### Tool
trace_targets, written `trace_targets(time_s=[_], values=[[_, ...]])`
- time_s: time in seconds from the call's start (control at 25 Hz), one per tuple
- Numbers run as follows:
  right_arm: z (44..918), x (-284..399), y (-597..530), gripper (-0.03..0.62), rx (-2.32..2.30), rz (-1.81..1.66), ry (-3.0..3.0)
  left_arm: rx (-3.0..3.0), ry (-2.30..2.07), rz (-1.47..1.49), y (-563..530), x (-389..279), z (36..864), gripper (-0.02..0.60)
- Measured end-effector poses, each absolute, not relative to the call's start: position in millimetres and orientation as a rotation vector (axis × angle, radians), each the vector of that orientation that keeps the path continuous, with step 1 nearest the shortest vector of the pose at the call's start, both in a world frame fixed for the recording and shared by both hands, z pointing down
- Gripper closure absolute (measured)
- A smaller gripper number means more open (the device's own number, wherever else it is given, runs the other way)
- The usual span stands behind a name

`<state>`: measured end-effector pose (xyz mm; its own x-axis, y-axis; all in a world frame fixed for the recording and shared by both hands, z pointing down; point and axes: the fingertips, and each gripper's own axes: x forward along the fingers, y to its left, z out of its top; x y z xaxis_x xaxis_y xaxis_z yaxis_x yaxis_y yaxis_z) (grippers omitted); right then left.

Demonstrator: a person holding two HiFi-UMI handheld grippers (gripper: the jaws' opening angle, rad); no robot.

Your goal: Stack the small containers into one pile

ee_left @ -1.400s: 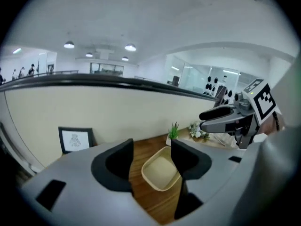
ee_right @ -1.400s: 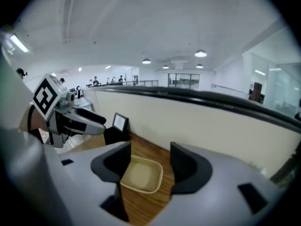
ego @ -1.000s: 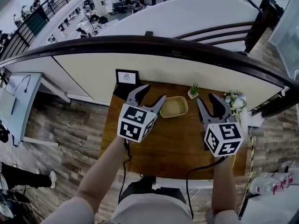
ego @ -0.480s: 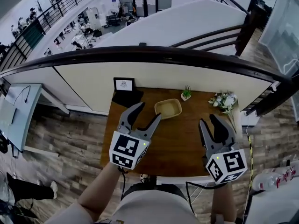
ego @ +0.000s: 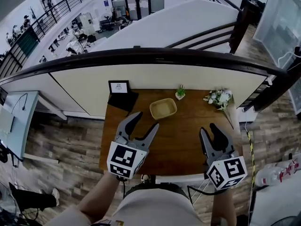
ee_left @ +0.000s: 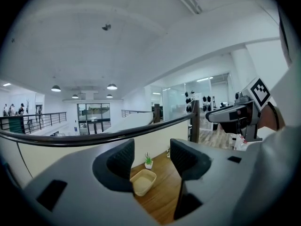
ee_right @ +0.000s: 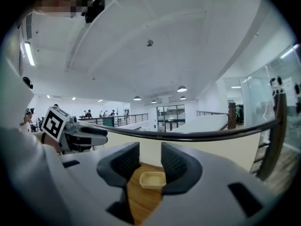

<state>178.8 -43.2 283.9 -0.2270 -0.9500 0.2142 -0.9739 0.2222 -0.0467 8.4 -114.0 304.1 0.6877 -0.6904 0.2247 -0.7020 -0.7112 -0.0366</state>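
Curved dark railing (ego: 155, 54), smooth and glossy, tops a cream half-wall (ego: 155, 76) right behind the work area. One of each.

One desk (ego: 183, 131): rectangular, brown wood grain, set against the half-wall.

Two hand-held grippers, grey moulded plastic with ribbed dark pads, both held in the air over the near edge of the desk, well apart from each other.
- Left hand-held gripper (ego: 146, 120): jaws spread wide, nothing between them.
- Right hand-held gripper (ego: 209, 128): jaws have just been closing and stand a narrow gap apart, nothing between them.

One black cloth (ego: 123, 100), flat, at the far left corner of the desk.

Container (ego: 163, 108): beige, matte, shallow, rectangular with rounded corners. It sits on the far middle of the desk, clear of both hand-held grippers. One outline shows; whether several are nested in it cannot be told.

One picture frame (ego: 119, 87), black-edged with a white face, upright at the far edge of the cloth.

One bunch of white flowers (ego: 217, 98) at the far right corner.

One potted plant (ego: 180, 92), green spikes in a white pot, just beyond the container.

Nothing lies between the hand-held grippers and the container.
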Motion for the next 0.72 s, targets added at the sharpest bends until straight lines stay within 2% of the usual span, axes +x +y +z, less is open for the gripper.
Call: trace_targets(time_s=[0.28,0.72], values=[[289,235,-35,0.447,1.967,0.238,-2.212,2.829,-1.034,0.414,-103,66,323,0.342],[357,372,15,0.454,2.153,0.454,-1.915,2.752,-0.605,0.544,-62,213,392,0.353]])
